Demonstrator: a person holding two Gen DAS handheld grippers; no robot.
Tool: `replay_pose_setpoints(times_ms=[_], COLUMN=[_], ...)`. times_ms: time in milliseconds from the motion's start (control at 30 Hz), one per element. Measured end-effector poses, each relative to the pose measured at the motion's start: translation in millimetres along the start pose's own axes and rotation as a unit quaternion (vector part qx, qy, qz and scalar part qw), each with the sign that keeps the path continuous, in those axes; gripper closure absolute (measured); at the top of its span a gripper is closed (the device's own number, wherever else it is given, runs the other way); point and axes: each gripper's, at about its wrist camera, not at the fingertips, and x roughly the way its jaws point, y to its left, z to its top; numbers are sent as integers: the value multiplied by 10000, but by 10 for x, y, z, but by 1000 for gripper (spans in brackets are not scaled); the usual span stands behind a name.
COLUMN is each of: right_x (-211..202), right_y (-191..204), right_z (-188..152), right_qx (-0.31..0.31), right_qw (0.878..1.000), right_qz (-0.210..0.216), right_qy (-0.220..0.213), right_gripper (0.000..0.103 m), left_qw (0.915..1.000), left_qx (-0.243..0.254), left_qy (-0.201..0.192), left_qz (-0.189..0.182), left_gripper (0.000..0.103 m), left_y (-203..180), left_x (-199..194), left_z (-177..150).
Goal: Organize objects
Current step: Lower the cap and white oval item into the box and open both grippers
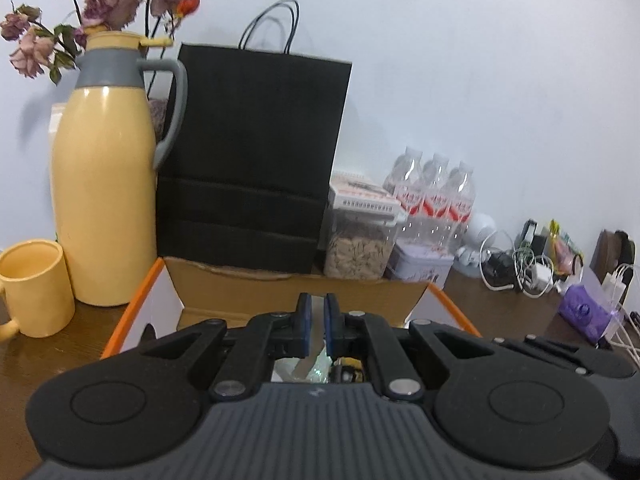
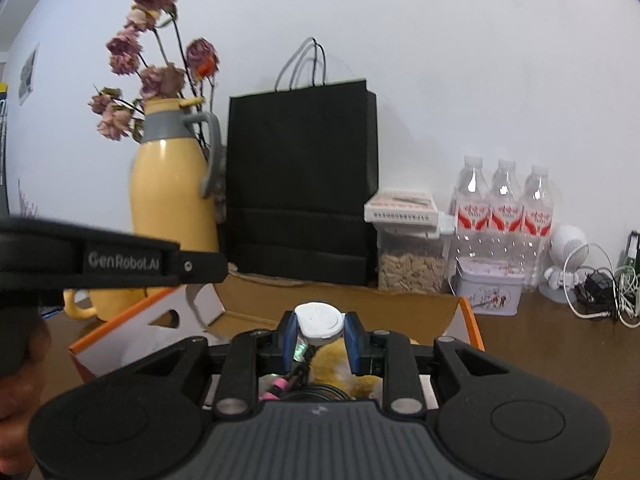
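My left gripper (image 1: 319,320) is shut on a thin, flat silvery strip (image 1: 310,360) that slants down between its blue pads. It hovers over an open cardboard box (image 1: 280,292) with orange edges and white flaps. My right gripper (image 2: 322,326) is shut on a white round-capped item (image 2: 320,320), with a shiny iridescent part (image 2: 299,350) hanging under the cap. It is also above the box (image 2: 474,322). A yellow furry thing (image 2: 336,364) and pink-and-black bits lie in the box below. The left gripper's black housing (image 2: 120,264) crosses the left side of the right wrist view.
Behind the box stand a black paper bag (image 1: 256,160), a yellow thermos jug (image 1: 104,184) with dried flowers (image 1: 100,0), and a yellow mug (image 1: 36,288). To the right are a seed jar (image 2: 412,264), three water bottles (image 2: 506,208), a tin (image 2: 490,292), tangled cables (image 2: 600,292) and a purple tissue pack (image 1: 584,312).
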Motion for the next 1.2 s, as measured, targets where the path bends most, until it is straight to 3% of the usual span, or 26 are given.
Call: replay_pose_setpoints(times_ms=[333, 400, 433, 467, 500, 533, 567, 600, 967, 1200], right_x=[34, 48, 58, 67, 80, 91, 88, 80, 58, -8], right_y=[4, -4, -7, -11, -14, -18, -18, -15, -37, -27], right_z=[-38, -42, -46, -52, -56, -59, -63, -62, -40, -44], right_qx=[-21, -20, -19, -13, -8, -3, -13, -26, -9, -61], right_qw=[9999, 9998, 9997, 9997, 9995, 9992, 9992, 9991, 9987, 9987], right_qz=[-11, -5, -1, -23, -78, -139, -167, -215, -363, -366], right_qy=[103, 174, 225, 254, 315, 380, 376, 353, 356, 363], right_gripper=[79, 79, 78, 76, 58, 44, 17, 3, 0, 0], left_qw=[9999, 9999, 9999, 9999, 9998, 9994, 9985, 9973, 9964, 9962], left_qx=[-14, 26, 60, 119, 186, 240, 306, 375, 341, 336], left_qy=[125, 118, 109, 81, 12, -78, -231, -345, -211, -364], left_qz=[-107, -40, -4, 38, 112, 217, 399, 535, 753, 715], left_gripper=[96, 91, 85, 63, 29, 13, 0, 0, 0, 0], left_y=[24, 19, 18, 11, 0, -13, -27, -41, 3, 21], left_x=[75, 85, 86, 85, 74, 58, 33, 14, 33, -146], left_z=[-30, -47, -52, -58, -69, -80, -91, -97, -101, -107])
